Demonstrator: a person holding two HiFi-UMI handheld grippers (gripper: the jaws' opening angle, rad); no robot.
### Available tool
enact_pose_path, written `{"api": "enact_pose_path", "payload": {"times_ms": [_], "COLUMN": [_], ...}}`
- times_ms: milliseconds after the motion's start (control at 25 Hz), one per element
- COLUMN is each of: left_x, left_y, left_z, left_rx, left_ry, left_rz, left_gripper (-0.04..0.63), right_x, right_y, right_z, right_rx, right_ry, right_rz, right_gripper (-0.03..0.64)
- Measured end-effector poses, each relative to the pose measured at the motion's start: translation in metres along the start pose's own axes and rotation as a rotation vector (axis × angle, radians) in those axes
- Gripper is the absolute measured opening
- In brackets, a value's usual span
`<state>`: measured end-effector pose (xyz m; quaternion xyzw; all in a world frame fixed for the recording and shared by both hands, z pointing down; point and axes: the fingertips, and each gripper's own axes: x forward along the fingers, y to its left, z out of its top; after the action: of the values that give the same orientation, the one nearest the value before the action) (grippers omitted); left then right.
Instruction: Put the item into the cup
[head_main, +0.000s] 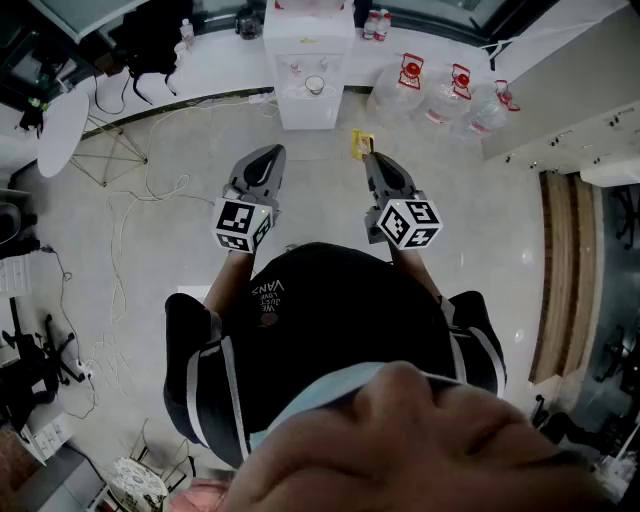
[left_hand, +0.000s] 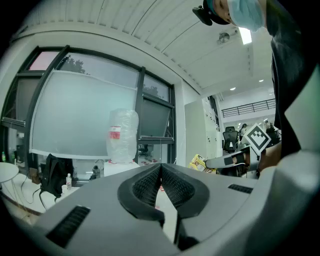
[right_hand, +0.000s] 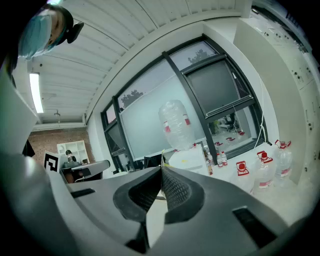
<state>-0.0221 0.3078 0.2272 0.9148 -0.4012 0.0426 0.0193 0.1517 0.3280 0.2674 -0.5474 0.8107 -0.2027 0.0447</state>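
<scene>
The left hand-held gripper (head_main: 270, 152) is shut, empty. The packet (head_main: 361, 143) is pinched by 1 edge in the right hand-held gripper (head_main: 369, 157) (a thin hold); it could be dropped over the floor, and no cup is seen.

Small yellow printed packet (head_main: 361, 142), edge pinched between right hand-held gripper (head_main: 368, 157) tips, held mid-air.

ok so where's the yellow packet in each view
Head view: the yellow packet is upper middle, at the tip of the right hand-held gripper.
Left gripper view: right of centre, at that hand-held gripper's tip.
Right gripper view: only a thin yellow edge shows above the closed jaw tips.
Shared landmark: the water dispenser appears in all three views.
</scene>
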Motion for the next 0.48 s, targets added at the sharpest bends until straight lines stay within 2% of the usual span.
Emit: {"api": "enact_pose_path", "payload": {"times_ms": [320,480], "left_x": [0.005,0.013], "left_y": [-0.022,-0.027], "left_z": [-0.002,-0.008], "left_rx": [-0.005,-0.019], "left_ry": [-0.004,0.015], "left_rz": [0.032,0.072], "left_gripper": [0.020,0.021], "right_x": [-0.013,-0.011], "right_y": [-0.014,-0.025], "right_z": [0.007,0.014], "right_rx": [-0.024,0.006], "right_ry": [-0.017,-0.027], "right_rz": [0.017,0.056], "right_gripper": [0.043,0.043]}}
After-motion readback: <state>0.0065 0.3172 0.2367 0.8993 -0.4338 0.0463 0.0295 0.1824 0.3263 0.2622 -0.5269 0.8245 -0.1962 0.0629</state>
